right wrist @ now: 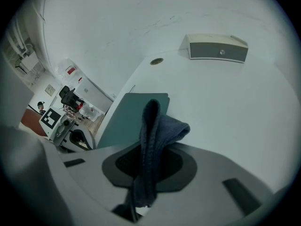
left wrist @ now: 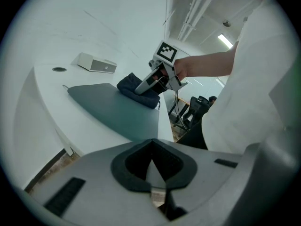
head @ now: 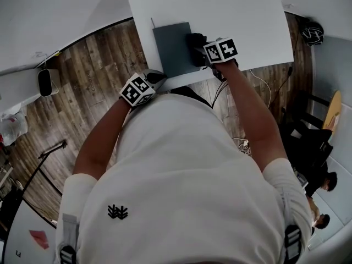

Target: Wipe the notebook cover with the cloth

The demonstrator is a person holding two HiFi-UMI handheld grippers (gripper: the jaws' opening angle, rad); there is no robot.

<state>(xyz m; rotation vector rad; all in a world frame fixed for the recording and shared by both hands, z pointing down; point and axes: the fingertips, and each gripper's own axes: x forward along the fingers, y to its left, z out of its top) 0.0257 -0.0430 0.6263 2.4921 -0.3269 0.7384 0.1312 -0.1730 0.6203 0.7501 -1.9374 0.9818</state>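
**Cloth on the notebook's edge, right hand-held gripper clamped on it**
The right gripper view shows the dark cloth (right wrist: 153,135) standing folded between the jaws of the right hand-held gripper (head: 199,49), with the grey notebook (right wrist: 129,117) ahead-left on the desk (right wrist: 225,107). The left gripper view shows the left hand-held gripper (left wrist: 153,171) closed and empty, with the notebook ahead of it.

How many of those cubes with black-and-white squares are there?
2. One cube rides on the left gripper at the table's near edge. The other rides on the right gripper, which holds the cloth at the notebook's right edge. None seems hidden.
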